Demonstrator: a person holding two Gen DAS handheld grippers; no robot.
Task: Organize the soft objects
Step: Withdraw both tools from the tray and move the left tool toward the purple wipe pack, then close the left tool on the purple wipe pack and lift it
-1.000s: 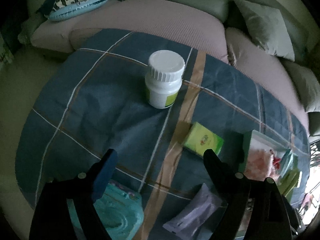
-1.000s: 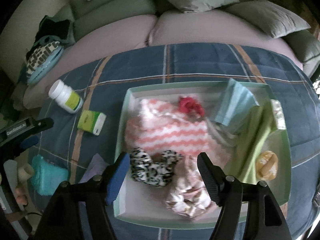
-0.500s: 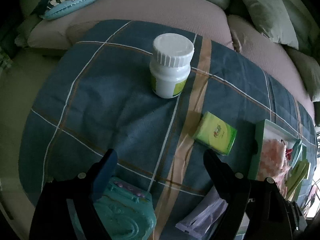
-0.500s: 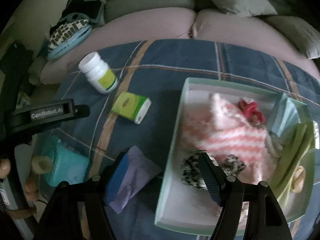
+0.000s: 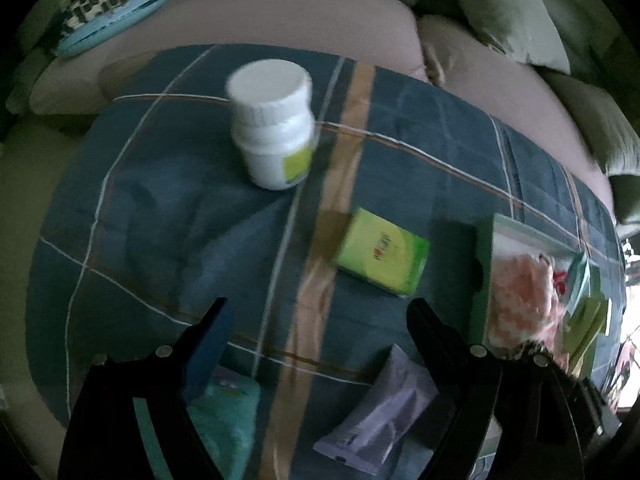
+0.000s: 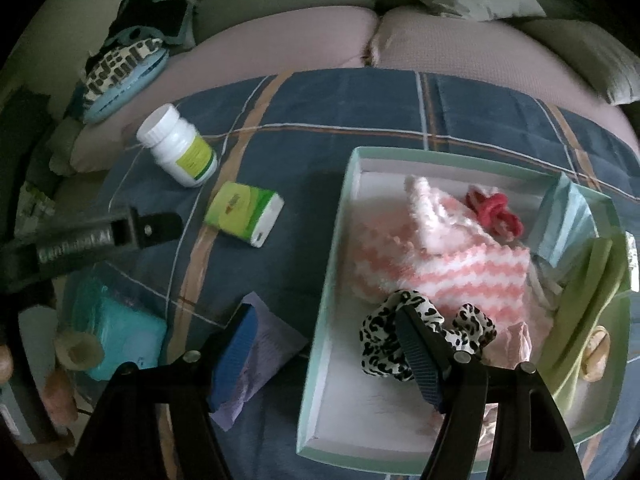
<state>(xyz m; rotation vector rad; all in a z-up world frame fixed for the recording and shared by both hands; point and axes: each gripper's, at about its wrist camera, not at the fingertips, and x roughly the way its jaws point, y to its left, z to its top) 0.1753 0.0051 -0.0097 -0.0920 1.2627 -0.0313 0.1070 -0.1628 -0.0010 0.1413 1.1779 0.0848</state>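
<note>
In the left wrist view the white plastic bottle with the ribbed cap (image 5: 274,124) was smeared by motion, its label unreadable. The teal soft pack (image 5: 224,420) and the crinkled lilac sachet (image 5: 384,420) were partly covered by the left claw's (image 5: 316,344) fingers and cut by the lower edge. The print on the green cardboard box (image 5: 382,256) was too blurred to read.

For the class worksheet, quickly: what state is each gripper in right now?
Left gripper: open, holding nothing.
Right gripper: open, holding nothing.

One white bottle (image 6: 178,146), one green box (image 6: 242,214), one purple packet (image 6: 260,354), one tray (image 6: 320,320), two scrunchies (image 6: 400,332).
</note>
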